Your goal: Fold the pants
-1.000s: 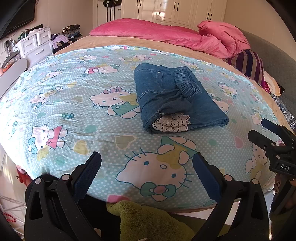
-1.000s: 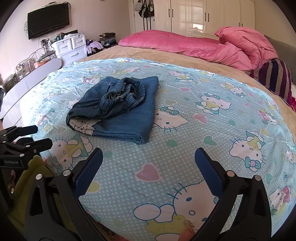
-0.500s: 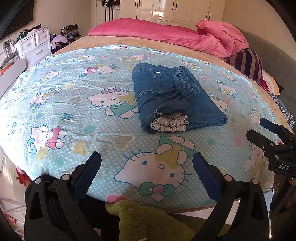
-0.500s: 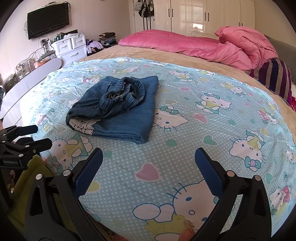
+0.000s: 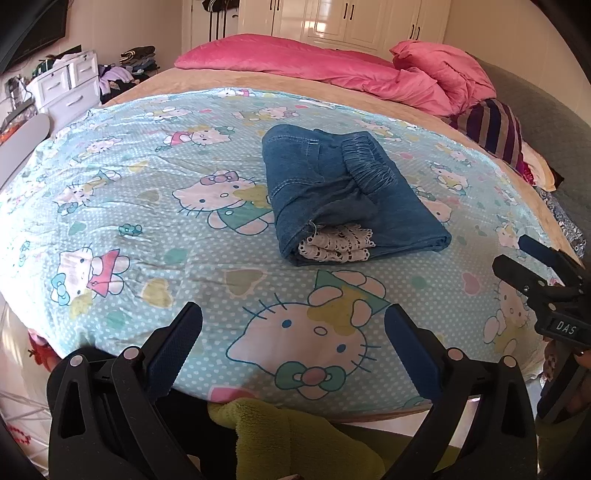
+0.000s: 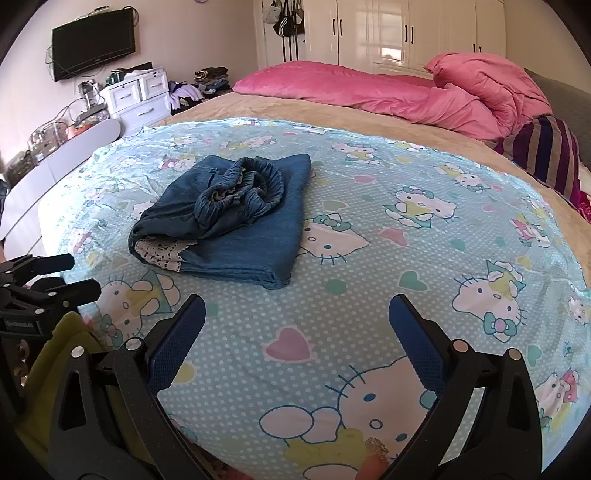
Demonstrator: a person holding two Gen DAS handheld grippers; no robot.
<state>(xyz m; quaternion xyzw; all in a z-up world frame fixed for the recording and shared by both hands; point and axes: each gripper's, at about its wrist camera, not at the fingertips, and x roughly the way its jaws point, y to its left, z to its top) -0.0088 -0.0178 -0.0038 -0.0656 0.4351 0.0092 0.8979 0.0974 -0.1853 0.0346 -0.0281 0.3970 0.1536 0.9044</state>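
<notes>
Blue denim pants lie folded in a compact bundle on the cartoon-cat bedsheet, with white lace hems showing at the near end. They also show in the right wrist view, with the bunched elastic waistband on top. My left gripper is open and empty, held back over the near edge of the bed. My right gripper is open and empty, also near the bed's edge. Each gripper shows at the side of the other's view, the right one and the left one.
A pink duvet and a striped pillow lie at the head of the bed. White drawers and a wall TV stand at the left. Wardrobes line the back wall. A green fleece garment is below the grippers.
Almost nothing has changed. The left wrist view has shifted very slightly; the pants and both open grippers stay where they were.
</notes>
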